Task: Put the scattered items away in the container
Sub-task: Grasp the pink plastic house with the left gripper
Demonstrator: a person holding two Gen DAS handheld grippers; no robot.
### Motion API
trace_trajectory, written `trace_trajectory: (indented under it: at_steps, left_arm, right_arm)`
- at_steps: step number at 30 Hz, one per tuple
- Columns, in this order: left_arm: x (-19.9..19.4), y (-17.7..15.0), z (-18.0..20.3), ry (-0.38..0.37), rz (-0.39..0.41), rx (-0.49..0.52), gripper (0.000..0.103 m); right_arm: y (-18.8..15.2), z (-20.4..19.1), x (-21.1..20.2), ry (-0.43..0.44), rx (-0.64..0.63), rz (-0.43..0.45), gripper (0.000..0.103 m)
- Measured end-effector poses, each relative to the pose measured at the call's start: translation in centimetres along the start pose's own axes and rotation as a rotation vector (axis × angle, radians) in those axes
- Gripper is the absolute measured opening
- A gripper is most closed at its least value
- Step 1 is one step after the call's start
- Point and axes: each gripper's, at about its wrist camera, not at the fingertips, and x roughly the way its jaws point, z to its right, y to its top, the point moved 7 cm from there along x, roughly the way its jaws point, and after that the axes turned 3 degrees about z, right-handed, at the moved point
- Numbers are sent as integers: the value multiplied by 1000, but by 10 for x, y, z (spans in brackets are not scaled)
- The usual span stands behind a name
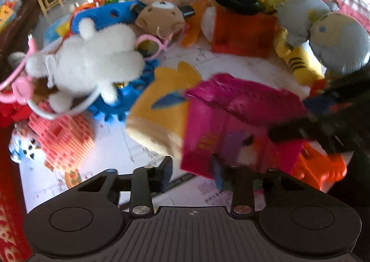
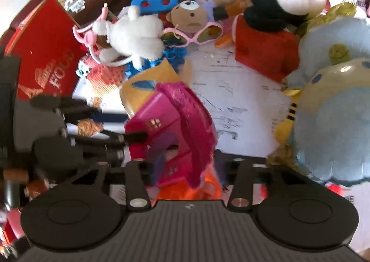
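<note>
Both tongs are on the pink toy house [image 1: 222, 127], which stands near the middle of the white table [image 1: 231, 63] with a yellow plush [image 1: 159, 109] against its far side and an orange toy [image 1: 319, 164] at its base.

Left gripper [image 1: 193, 175]: jaws part-open, one pad off the house's near corner, the other seemingly against the wall. I cannot tell whether it bears any load. Frame is motion-blurred.

Right gripper [image 2: 188, 168]: jaws stand either side of the house's roof edge, moderately wide. Contact is not clear, so I cannot say that it grips.

No bin is plainly in view. The red box [image 2: 46, 53] at the table's edge may be the container; unconfirmed.

My judgement on doing this step well:
- The house is hollow plastic with smooth walls, so it will likely slip. I want pads flat on opposite walls, not on the ridged roof.
- Close one tong firmly first; use the other only to steady.
- Lift straight up so that the plush and the orange toy are not dragged along.
- Keep clear of the white bear [image 1: 92, 60] and the blue gear [image 1: 115, 104] on the way out.
- Confirm the container before carrying.
</note>
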Motion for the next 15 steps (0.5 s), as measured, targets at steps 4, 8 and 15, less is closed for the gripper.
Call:
trace_trajectory:
  at_steps: [4, 8, 15]
  left_arm:
    - [-6, -14, -5, -41, -14, -60, 42]
    - [-14, -27, -11, -84, -22, -114, 41]
    - [-21, -35, -18, -115, -26, -141, 46]
  right_arm:
    - [12, -6, 10, 24, 4, 20, 22]
    - [20, -22, 18, 41, -45, 33, 22]
    - [28, -38, 28, 61, -103, 33, 23]
